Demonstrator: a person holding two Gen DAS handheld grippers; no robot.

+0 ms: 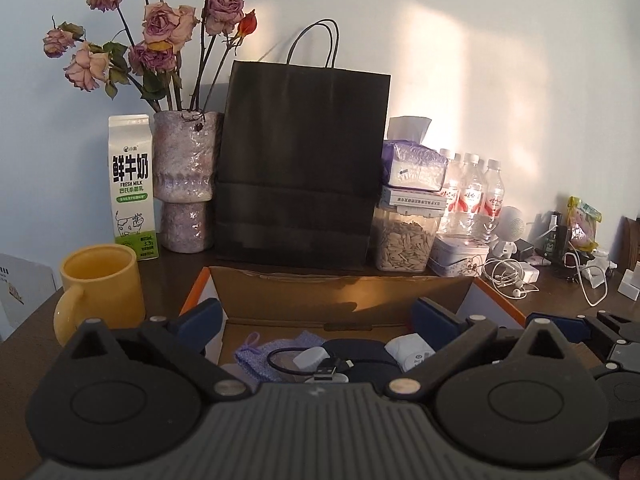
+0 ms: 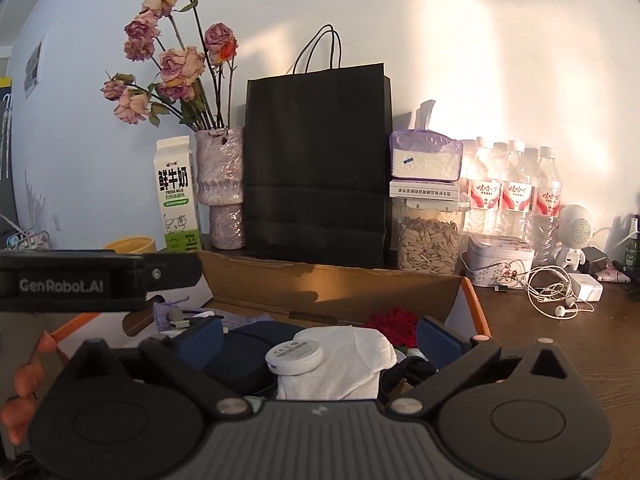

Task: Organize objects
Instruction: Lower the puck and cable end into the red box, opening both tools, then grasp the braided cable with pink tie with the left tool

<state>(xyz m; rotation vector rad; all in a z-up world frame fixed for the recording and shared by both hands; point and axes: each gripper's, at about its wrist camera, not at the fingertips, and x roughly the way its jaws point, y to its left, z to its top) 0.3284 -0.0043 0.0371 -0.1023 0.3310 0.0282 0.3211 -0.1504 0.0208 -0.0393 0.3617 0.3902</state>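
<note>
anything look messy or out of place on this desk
Yes. White earphones and their cable lie in a loose tangle on the bare desk, right of the open cardboard box. The roses in the vase are dried and drooping. Nothing is spilled or knocked over.

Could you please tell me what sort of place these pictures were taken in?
Probably a home, at a cluttered dark wooden table against a wall: dried roses in a vase, a milk carton, and tangled earphones beside chargers suggest a lived-in room.
</note>
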